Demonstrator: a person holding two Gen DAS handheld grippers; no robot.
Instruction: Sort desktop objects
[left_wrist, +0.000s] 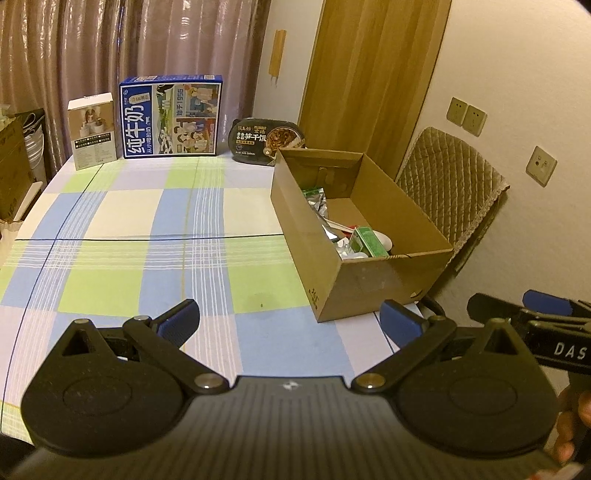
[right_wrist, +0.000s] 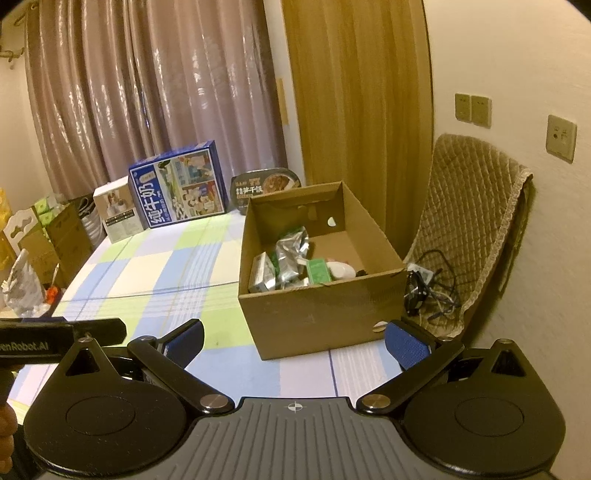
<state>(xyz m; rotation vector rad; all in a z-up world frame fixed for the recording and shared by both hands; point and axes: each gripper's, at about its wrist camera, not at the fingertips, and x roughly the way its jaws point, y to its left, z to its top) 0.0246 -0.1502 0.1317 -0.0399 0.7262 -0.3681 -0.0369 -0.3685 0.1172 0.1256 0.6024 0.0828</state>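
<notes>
An open cardboard box (left_wrist: 373, 280) stands at the right edge of the checked tablecloth (left_wrist: 122, 229); it also shows in the right wrist view (right_wrist: 317, 314). Inside lie silver foil packets (right_wrist: 290, 254), a green carton (right_wrist: 318, 271) and a white object (right_wrist: 341, 270). My left gripper (left_wrist: 291, 319) is open and empty, low over the near table, left of the box. My right gripper (right_wrist: 295, 338) is open and empty, just in front of the box's near wall. Each gripper shows at the edge of the other's view.
Against the curtain at the far edge stand a blue milk carton box (left_wrist: 171, 116), a small white box (left_wrist: 94, 129) and a black instant-rice bowl (left_wrist: 269, 138). A quilted chair (right_wrist: 469, 236) with cables (right_wrist: 424, 284) stands right of the table. Boxes and bags (right_wrist: 40, 251) crowd the left.
</notes>
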